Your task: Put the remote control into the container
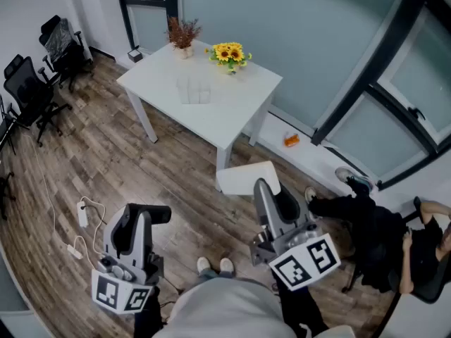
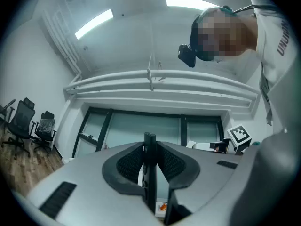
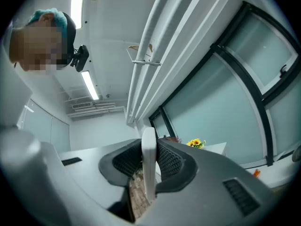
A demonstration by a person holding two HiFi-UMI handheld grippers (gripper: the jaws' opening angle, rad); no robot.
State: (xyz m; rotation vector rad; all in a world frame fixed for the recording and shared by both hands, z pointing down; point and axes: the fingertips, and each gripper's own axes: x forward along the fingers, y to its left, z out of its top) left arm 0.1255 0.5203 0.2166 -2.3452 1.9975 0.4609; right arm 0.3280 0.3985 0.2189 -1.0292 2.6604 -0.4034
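Clamping one black remote (image 2: 149, 168), one white slab (image 3: 148, 164)

Floor: wood planks (image 1: 106, 153), brown-grey, across the left and centre of the head view. White square table (image 1: 232, 111) at upper centre, with sunflowers (image 1: 229, 53) and a dried reddish plant (image 1: 182, 34) along its far edges. Black office chairs (image 1: 32, 90) bunched at the upper left. Frosted glass panels in dark frames (image 1: 296, 27) fill the top and right. Power strip with white cable (image 1: 82, 215) lies lower left. Ceiling strip lights (image 2: 94, 24) are lit; white pipes (image 3: 155, 51) run beneath the ceiling.
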